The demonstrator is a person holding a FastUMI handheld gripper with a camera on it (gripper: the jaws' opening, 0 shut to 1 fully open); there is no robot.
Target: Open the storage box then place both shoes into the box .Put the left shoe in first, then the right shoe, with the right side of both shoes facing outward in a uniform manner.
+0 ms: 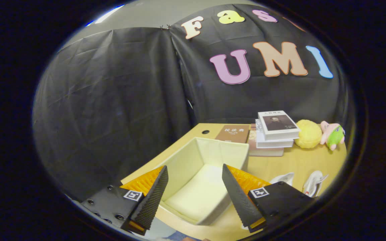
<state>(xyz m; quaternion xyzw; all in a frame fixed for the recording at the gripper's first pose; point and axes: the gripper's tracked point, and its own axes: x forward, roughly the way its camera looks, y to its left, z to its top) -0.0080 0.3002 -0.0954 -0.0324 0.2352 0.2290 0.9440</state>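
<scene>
Matt cloth storage box [209, 157] on smooth wooden table [300, 164]; ribbed fingers [238, 197].

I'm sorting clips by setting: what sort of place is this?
Likely a staged recording booth: black cloth wall behind a wooden desk holding stacked books, plush toys and an open storage box; gripper open.

The storage box [209, 174] lies open and bare between the spread fingers [154, 197], its walls rimming it, with stacked books [273, 134] beyond and two shoes [300, 182] beside it on the table [300, 160].

Gripper view looks down (tilted) from close above the open storage box [199, 180] past its fingers [152, 197].
</scene>
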